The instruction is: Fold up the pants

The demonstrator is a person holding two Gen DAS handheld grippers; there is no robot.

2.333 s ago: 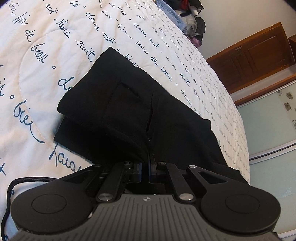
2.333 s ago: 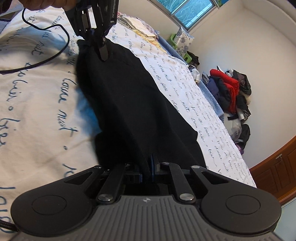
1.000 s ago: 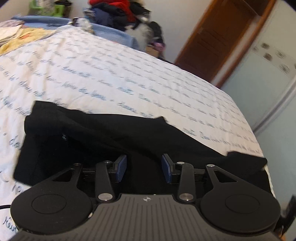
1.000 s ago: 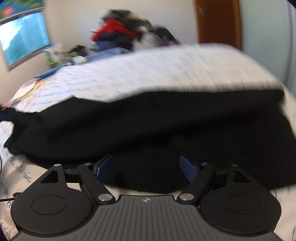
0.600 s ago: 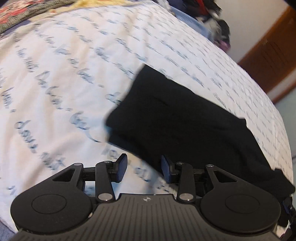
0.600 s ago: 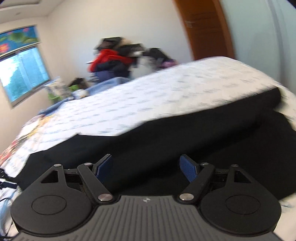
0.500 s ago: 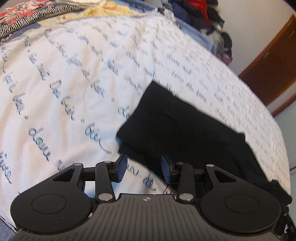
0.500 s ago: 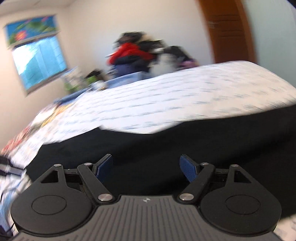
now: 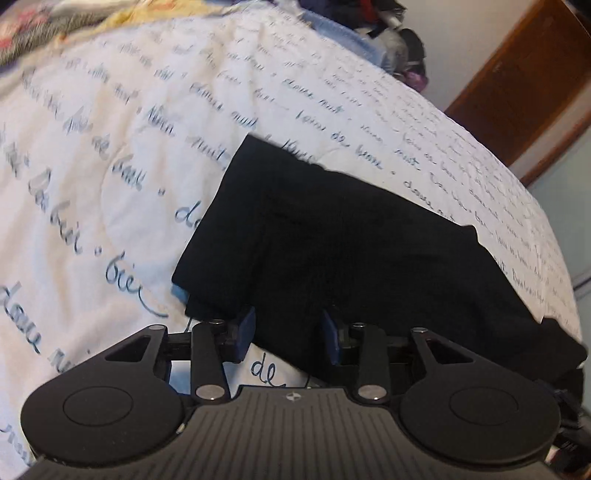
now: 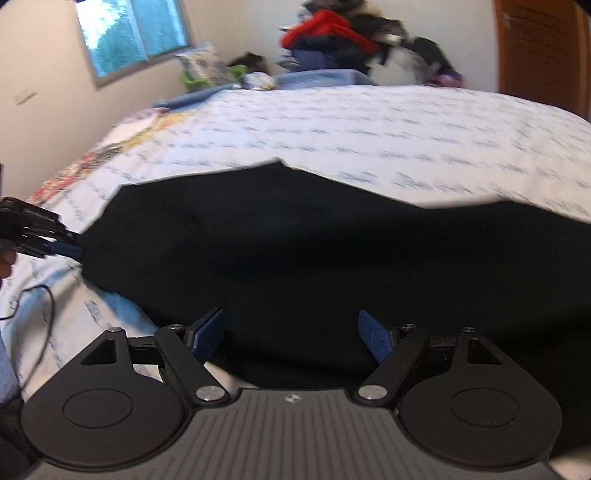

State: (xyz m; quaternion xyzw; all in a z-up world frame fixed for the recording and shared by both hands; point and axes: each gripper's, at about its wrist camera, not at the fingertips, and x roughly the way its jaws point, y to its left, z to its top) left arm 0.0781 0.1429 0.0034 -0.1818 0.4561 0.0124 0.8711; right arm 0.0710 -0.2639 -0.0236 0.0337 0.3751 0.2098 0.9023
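Observation:
The black pants [image 9: 362,251] lie folded lengthwise on a white bedspread with blue handwriting [image 9: 110,155]. My left gripper [image 9: 288,328] is open and empty at the pants' near left corner, with cloth edge between the blue pads. In the right wrist view the pants [image 10: 332,251] stretch across the bed. My right gripper [image 10: 291,336] is open wide and empty over their near edge. The left gripper [image 10: 62,249] shows at the pants' left end.
A pile of clothes [image 10: 332,37] sits beyond the bed's far side, by a wooden door [image 10: 539,51]. A window [image 10: 136,33] is at the upper left. A black cable [image 10: 40,306] lies on the bedspread at the left.
Both grippers let go of the pants and opened. The left gripper swung back to the pants' near left corner. The right gripper dropped closer to the pants' near edge.

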